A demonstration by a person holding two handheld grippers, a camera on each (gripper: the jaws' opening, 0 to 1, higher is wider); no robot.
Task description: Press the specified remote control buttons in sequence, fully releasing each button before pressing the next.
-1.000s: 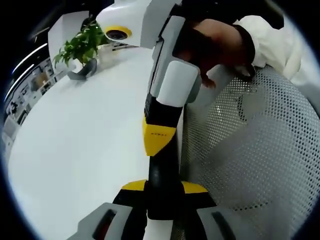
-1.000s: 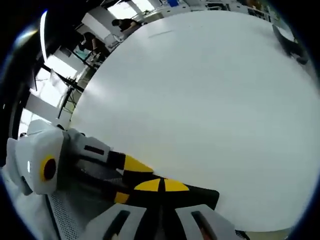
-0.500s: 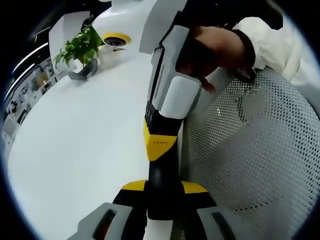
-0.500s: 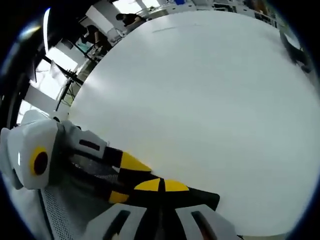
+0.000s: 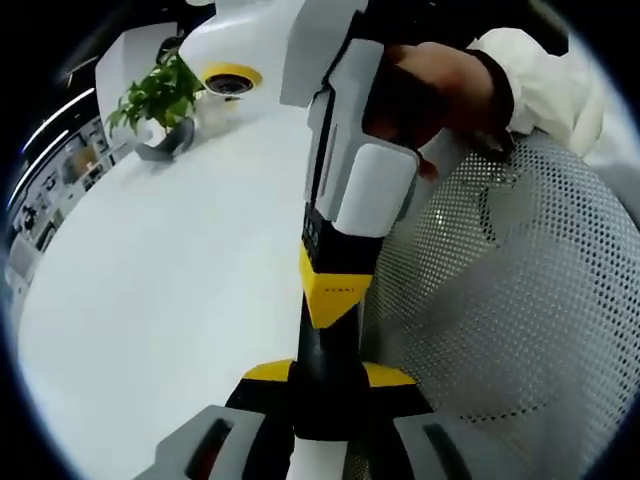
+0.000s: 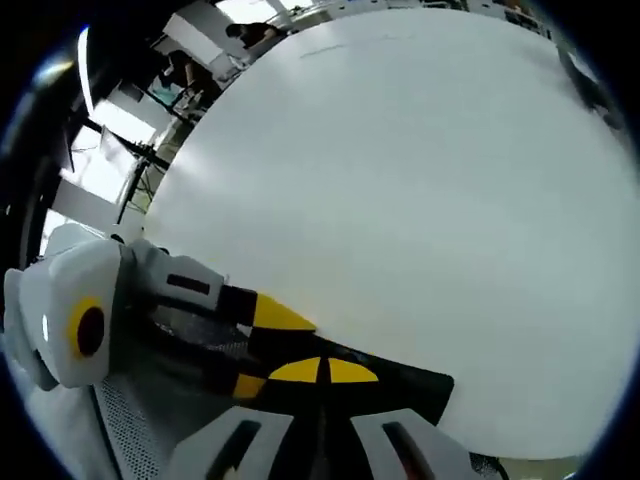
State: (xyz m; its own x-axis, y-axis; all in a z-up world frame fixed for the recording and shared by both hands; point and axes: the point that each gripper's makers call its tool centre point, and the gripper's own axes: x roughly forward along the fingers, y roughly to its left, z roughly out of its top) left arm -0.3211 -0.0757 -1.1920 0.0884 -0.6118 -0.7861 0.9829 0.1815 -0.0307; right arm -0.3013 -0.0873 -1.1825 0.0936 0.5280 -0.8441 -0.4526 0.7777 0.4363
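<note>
My left gripper [image 5: 327,374] is shut on a slim black remote control [image 5: 325,345], seen edge-on between its yellow-tipped jaws above the white table's near edge. My right gripper [image 5: 337,292] comes down from above in a person's hand [image 5: 440,85]; its yellow tips are together and rest on the remote's far end. In the right gripper view its own jaws [image 6: 322,370] are shut over the black remote [image 6: 415,385]. There the left gripper [image 6: 262,350] reaches in from the left and clamps the remote.
A broad white table [image 5: 170,250] spreads to the left, with a potted plant [image 5: 160,100] at its far end. A grey mesh chair back [image 5: 500,300] stands close on the right. Distant office furniture [image 6: 200,60] lies beyond the table [image 6: 400,180].
The right gripper has slid a little nearer along the remote toward my left jaws. The left gripper's hold on the remote is unchanged.
</note>
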